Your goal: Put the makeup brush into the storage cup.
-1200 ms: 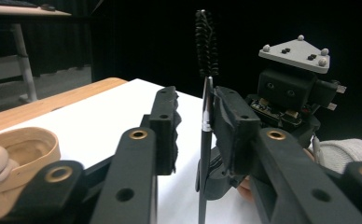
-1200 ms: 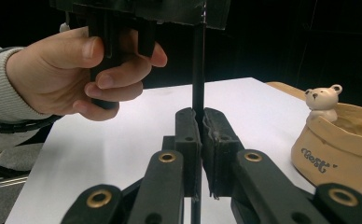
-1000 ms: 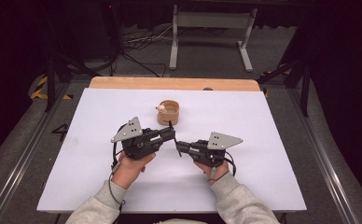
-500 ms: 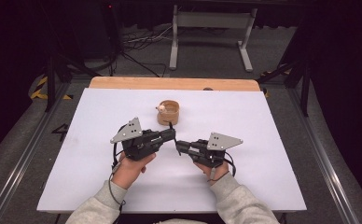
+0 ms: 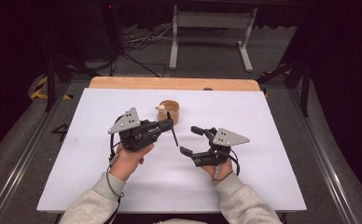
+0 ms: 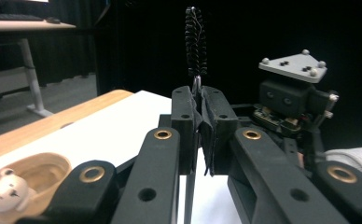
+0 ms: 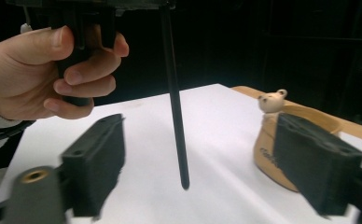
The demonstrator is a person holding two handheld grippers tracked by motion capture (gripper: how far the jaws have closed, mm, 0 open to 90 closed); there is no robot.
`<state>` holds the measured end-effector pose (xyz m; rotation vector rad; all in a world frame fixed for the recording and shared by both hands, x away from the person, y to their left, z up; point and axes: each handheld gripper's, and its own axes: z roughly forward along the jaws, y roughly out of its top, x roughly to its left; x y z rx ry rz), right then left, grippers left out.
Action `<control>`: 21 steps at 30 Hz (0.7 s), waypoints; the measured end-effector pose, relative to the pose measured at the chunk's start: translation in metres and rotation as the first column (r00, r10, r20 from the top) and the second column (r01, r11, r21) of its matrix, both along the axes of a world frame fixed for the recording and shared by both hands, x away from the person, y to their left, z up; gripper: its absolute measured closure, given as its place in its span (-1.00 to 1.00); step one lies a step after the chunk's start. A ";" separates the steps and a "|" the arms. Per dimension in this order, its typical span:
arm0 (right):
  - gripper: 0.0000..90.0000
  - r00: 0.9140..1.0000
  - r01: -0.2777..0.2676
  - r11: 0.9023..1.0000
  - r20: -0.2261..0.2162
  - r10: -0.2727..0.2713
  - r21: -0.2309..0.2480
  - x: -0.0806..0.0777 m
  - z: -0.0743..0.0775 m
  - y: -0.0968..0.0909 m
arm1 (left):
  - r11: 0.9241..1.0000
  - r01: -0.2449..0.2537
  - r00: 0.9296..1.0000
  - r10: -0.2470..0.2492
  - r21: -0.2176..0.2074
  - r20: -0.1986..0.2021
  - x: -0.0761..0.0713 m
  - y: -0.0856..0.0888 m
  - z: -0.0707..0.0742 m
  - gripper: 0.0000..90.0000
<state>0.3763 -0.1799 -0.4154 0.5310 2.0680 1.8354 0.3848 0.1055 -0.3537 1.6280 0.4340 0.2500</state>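
Spreading wider than a second ago, right gripper (image 5: 191, 140) now gapes empty just beside the brush (image 6: 195, 42), which left gripper (image 5: 169, 125) pinches upright, handle down; looks like a handover prep, cup (image 5: 168, 111) beyond untouched.

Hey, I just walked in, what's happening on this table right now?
A person is working at a white table with a hand-held gripper in each hand. The left hand-held gripper is shut on a thin black bottle brush, bristles pointing up and its handle hanging down toward the table. The right hand-held gripper is open and empty, its jaws wide apart and facing the brush handle. A small tan cup with a little bear figure on its rim sits just beyond them.
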 end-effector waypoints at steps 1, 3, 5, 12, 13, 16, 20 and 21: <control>-0.79 1.000 0.010 1.000 0.002 -0.010 0.004 0.000 0.001 -0.002 | 1.000 -0.006 1.000 0.006 -0.003 -0.004 0.002 0.000 0.001 0.88; -0.91 1.000 0.030 0.999 0.006 -0.030 0.011 0.000 0.003 -0.004 | 1.000 -0.013 1.000 0.013 -0.003 -0.004 0.006 0.001 0.002 0.88; -0.95 0.999 0.038 0.999 0.001 -0.038 0.016 0.000 0.005 -0.007 | 1.000 -0.022 1.000 0.022 -0.002 -0.006 0.009 0.001 0.005 0.88; -0.97 0.999 0.039 0.999 0.025 -0.039 0.012 -0.006 0.011 -0.025 | 0.999 -0.042 0.999 0.042 0.000 -0.005 0.017 0.001 0.013 0.88; -0.97 0.999 0.042 0.999 0.026 -0.042 0.016 -0.007 0.012 -0.028 | 0.999 -0.047 0.999 0.047 0.000 -0.003 0.019 0.000 0.014 0.88; -0.98 0.998 0.050 0.999 0.030 -0.050 0.021 -0.011 0.014 -0.034 | 0.999 -0.053 0.999 0.053 0.005 -0.003 0.023 -0.001 0.018 0.88; -0.98 0.998 0.051 0.999 0.028 -0.052 0.016 -0.020 0.017 -0.049 | 0.998 -0.067 0.998 0.067 0.012 0.002 0.029 -0.003 0.022 0.88; -0.98 0.998 0.055 0.998 0.032 -0.055 0.009 -0.023 0.018 -0.052 | 0.996 -0.086 0.996 0.086 0.016 0.002 0.034 -0.005 0.024 0.88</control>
